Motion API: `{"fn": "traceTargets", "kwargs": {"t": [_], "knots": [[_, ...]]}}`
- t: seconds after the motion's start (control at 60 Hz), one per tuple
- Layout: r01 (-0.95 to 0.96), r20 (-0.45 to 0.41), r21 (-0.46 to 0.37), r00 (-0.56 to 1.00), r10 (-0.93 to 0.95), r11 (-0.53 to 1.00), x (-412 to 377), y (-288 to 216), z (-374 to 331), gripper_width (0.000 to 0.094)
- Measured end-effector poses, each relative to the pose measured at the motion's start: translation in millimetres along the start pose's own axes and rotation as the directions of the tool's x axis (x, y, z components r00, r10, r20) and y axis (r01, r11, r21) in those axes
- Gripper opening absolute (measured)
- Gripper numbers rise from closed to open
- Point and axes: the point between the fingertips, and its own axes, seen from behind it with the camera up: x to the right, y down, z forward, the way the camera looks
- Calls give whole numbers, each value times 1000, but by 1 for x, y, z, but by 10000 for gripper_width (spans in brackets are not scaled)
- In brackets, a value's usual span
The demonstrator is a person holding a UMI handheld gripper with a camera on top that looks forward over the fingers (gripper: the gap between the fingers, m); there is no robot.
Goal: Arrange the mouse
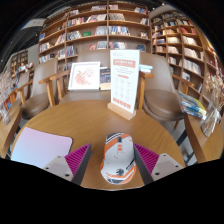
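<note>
A: Quick L-to-R rundown pls.

B: Far left, a white mat or mousepad [40, 146] lies flat on the round wooden table [90, 118], beside and slightly ahead of the left finger, not touching it. Then the gripper [118, 160]: left pink pad [78, 158], mouse [118, 158], right pink pad on the other side.

A: So the mouse is in the jaws?

B: Between them, yes. It's white w/ orange trim and sits dead centre. Held? Looks spread rather than clamped: I see a sliver of table on each side between mouse and pads, and the mouse seems to rest on the wood. So I'd call it released, mouse standing between the fingers.

A: Axis?

B: Long axis runs straight ahead, parallel to the fingers, so the pads face its two long flanks. That's the relation that counts: no twist needed, squeeze would land on the sides. Only one gripper here, so no nearer-arm question.

A: Rest of the scene?

B: Beyond the fingers, mid-table, a small framed card [84, 75], then right of it a taller orange-and-white standing sign [124, 83]. Chairs behind, bookshelves [100, 30] along the back wall. Right of the gripper it's bare table up to the rim.

A: Where's it going?

B: My guess: onto the white pad, i.e. to the left. That means close, lift, shift left. Risk is a rounded shell slipping if the grip is shallow.
</note>
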Motion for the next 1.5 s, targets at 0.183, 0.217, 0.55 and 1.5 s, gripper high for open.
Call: {"fn": "traceTargets", "kwargs": {"t": [0.183, 0.217, 0.55, 1.5], "knots": [[-13, -23, 7, 1000, 14, 1000, 0, -3, 3, 720], [-13, -27, 3, 1000, 13, 1000, -1, -3, 3, 643], [-26, -55, -39, 998, 24, 999, -20, -11, -26, 421], [78, 50, -9, 996, -77, 997, -226, 18, -56, 869]]}}
